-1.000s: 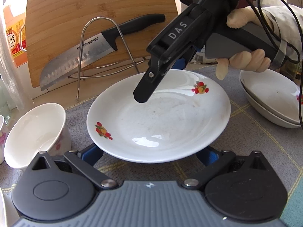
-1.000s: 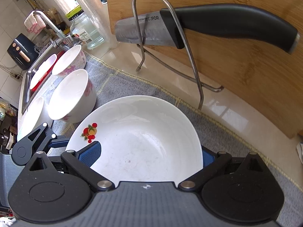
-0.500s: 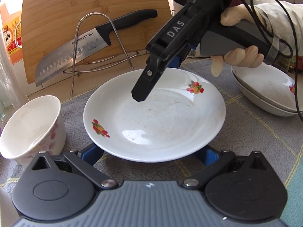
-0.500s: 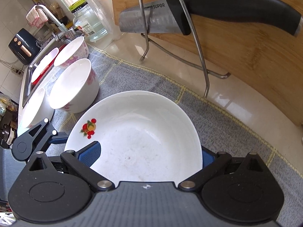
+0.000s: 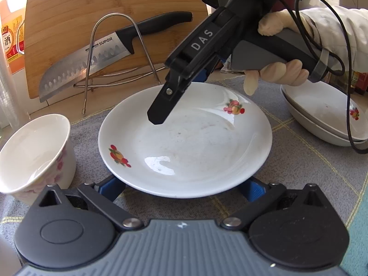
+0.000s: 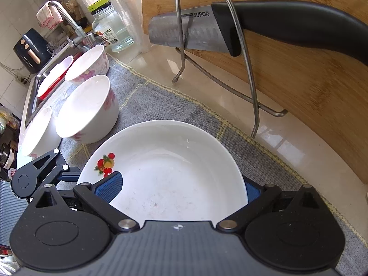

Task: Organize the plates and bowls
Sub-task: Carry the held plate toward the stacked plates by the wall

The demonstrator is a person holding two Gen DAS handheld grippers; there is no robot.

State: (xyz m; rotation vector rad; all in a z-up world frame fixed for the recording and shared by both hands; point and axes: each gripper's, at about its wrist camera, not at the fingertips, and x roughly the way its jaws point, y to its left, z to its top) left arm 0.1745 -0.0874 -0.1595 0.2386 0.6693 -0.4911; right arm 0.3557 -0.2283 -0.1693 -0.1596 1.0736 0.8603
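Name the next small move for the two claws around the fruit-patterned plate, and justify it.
Probably lift the white fruit-patterned plate toward the stacked white plates: right claw straddles its rim, left claw sits beneath its near edge, so it seems supported.

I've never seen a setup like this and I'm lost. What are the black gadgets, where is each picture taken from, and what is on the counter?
No robot here: a person holds a hand-held gripper in each hand, each with a camera looking along its two fingers. The left camera shows the right hand-held gripper reaching over a white plate, gripped by a gloved hand. The right camera shows its blue pads either side of that plate's rim; whether they pinch it is unclear. The left hand-held gripper sits open around the near rim. On the grey mat are bowls and stacked plates. Behind stands a cutting board with a knife in a wire rack.
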